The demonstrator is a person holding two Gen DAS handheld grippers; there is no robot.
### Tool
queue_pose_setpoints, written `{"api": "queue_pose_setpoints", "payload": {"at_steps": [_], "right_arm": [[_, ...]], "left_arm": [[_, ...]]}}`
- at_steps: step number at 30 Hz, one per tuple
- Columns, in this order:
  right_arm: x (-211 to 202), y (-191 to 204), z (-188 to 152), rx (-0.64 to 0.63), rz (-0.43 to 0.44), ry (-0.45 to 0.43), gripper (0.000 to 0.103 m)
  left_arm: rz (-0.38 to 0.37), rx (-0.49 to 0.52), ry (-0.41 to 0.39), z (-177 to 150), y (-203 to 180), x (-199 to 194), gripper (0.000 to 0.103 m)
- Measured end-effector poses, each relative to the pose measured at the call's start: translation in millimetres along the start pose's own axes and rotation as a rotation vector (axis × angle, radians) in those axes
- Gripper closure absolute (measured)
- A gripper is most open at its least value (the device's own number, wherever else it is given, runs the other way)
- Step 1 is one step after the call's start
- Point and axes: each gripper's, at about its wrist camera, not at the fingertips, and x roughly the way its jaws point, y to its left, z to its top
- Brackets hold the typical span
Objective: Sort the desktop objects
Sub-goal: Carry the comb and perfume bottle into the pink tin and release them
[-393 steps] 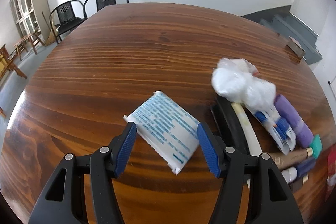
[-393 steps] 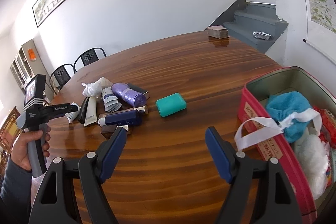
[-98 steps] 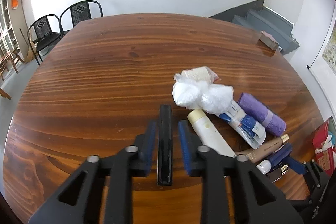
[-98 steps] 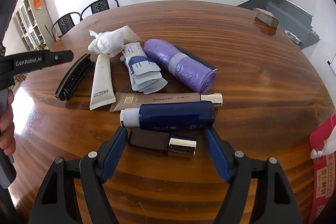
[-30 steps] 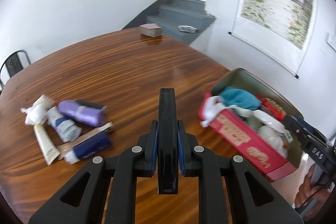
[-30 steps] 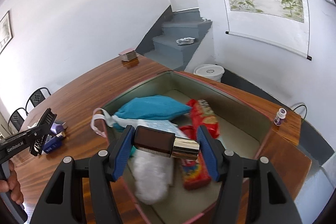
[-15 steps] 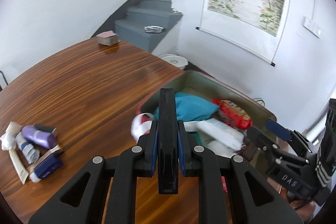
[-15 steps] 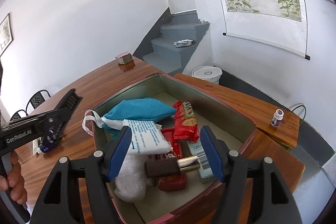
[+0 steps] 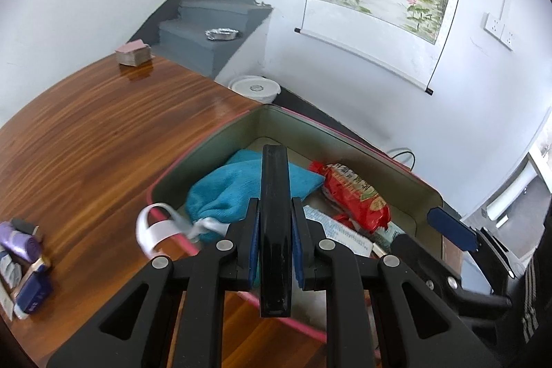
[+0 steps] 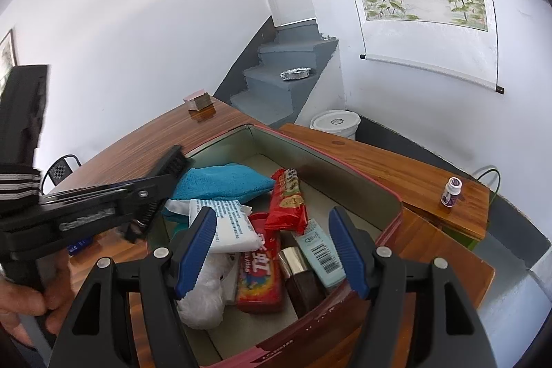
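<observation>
My left gripper (image 9: pixel 275 230) is shut on a black comb (image 9: pixel 274 223), which stands on edge between the pads. It hovers over the near left part of the red tin box (image 9: pixel 207 140). The right wrist view shows that comb (image 10: pixel 165 175) reaching in over the box's left rim. My right gripper (image 10: pixel 272 240) is open with nothing between its fingers, above the box's (image 10: pixel 390 192) near end. Below it in the box lies a brown bottle with a silver cap (image 10: pixel 300 278). A teal cloth (image 10: pixel 220 181), a white wipes pack (image 10: pixel 227 223) and red snack packs (image 10: pixel 288 202) also lie inside.
A purple roll (image 9: pixel 20 242) and a blue bottle (image 9: pixel 32 294) lie on the wooden table (image 9: pixel 103 133) at the far left. A stack of cards (image 9: pixel 132 52) sits at the table's far edge. A small bottle (image 10: pixel 452 192) stands on a side bench. A hand (image 10: pixel 20 306) holds the left gripper.
The left gripper carried the comb from the open table to over the box. The right gripper let go of the brown bottle, which now lies in the box, and its jaws widened.
</observation>
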Motion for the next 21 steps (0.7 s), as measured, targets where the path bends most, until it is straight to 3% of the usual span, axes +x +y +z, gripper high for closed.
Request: {"api": "queue_pose_setpoints", "payload": {"at_steps": [3, 5, 6, 13, 21], "right_arm": [[0, 0, 0, 0.001, 0.001, 0.002, 0.031], [0, -1, 0, 0.003, 0.001, 0.004, 0.031], [1, -1, 0, 0.004, 0.002, 0.005, 0.031], [4, 9, 1, -0.007, 0.016, 0.01, 0.031], [4, 29, -1, -0.03, 0.044, 0.013, 0.031]], "left_arm": [[-0.033, -0.024, 0.027, 1, 2, 8, 0.077], [-0.041, -0.041, 0.024, 0, 4, 8, 0.056], [-0.035, -0.046, 0.014, -1, 6, 5, 0.053], [0.024, -0.083, -0.034, -3, 29, -16, 0.052], [0.087, -0.138, -0.03, -15, 61, -30, 0.052]]}}
